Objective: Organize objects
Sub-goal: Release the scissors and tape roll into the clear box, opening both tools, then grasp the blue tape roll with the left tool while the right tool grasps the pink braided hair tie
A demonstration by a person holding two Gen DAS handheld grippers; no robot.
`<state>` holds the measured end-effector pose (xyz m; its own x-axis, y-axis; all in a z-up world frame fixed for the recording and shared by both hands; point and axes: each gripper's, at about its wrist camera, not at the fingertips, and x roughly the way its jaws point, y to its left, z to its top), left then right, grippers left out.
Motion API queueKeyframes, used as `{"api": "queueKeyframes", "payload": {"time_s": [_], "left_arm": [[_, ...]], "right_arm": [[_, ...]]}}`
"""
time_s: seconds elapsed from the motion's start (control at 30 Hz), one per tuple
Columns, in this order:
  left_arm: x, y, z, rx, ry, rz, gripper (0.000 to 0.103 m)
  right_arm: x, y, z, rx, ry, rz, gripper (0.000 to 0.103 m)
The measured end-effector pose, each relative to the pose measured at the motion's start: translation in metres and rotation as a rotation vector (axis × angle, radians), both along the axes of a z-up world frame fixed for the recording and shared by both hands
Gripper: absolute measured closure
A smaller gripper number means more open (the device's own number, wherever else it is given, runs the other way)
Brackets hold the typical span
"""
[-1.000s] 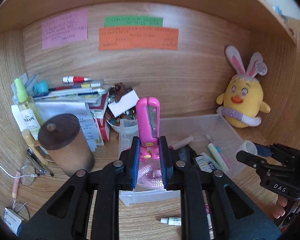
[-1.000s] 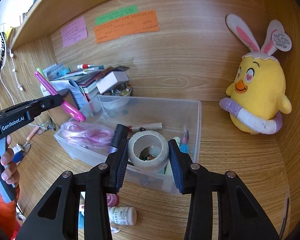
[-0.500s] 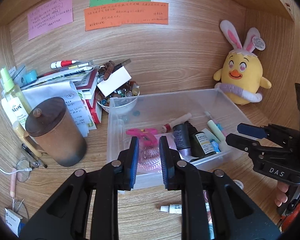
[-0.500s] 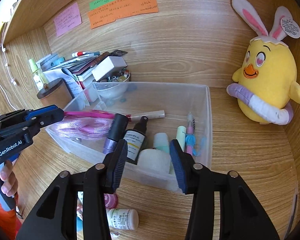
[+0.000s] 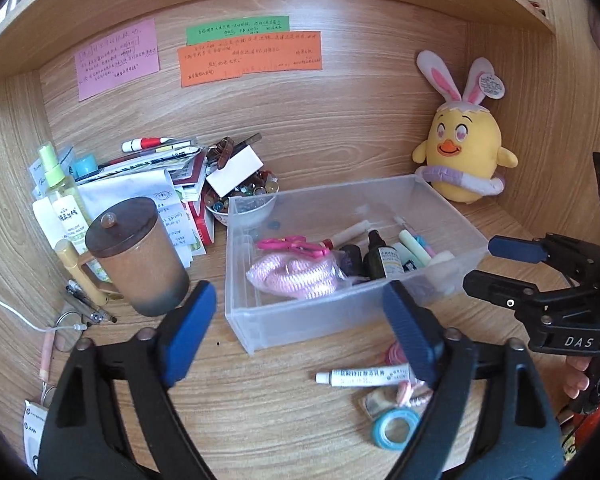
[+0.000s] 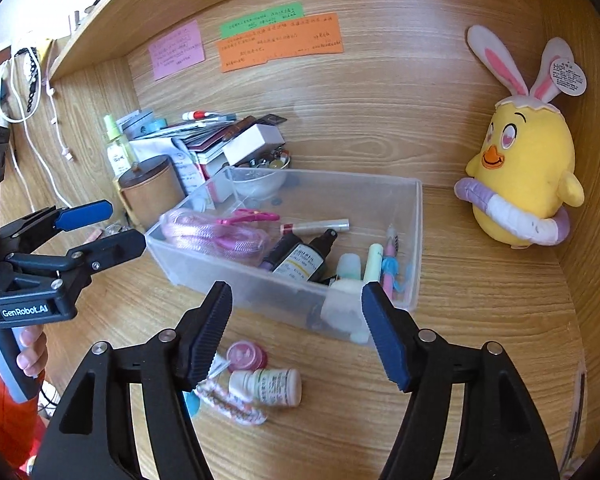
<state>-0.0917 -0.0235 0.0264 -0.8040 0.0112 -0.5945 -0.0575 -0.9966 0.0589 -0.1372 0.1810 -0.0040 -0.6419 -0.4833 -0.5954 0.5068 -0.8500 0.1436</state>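
Several loose items, ointment tube point(image 5: 364, 376) included, lie before bin point(image 5: 300, 332).

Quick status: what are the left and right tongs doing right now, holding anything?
Left tongs: open, just been opening, nothing between the jaws.
Right tongs: open, just been opening, nothing held.

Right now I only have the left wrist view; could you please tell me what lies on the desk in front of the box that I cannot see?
Observer: A white pill bottle lies on its side on the desk, outside the clear box.
Operator: Thank you; and the pink sliver near the ointment tube?
Observer: That is a small round pink case, lying between the bottle and the box.
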Motion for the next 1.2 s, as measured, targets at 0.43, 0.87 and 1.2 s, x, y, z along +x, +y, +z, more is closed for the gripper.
{"api": "queueKeyframes", "payload": {"time_s": [0.43, 0.87, 1.2], "left_arm": [[0.039, 0.001, -0.042, 0.015, -0.128, -0.022, 0.007], [0.048, 0.013, -0.084, 0.100, -0.277, -0.078, 0.007], [0.041, 0.029, -0.091, 0.130, -0.298, -0.122, 0.010]], "right_arm": [[0.041, -0.009, -0.047, 0.048, -0.075, 0.073, 0.045], [0.043, -0.026, -0.055, 0.105, -0.080, 0.114, 0.093], [0.051, -0.003, -0.024, 0.040, -0.001, 0.071, 0.096]]}}
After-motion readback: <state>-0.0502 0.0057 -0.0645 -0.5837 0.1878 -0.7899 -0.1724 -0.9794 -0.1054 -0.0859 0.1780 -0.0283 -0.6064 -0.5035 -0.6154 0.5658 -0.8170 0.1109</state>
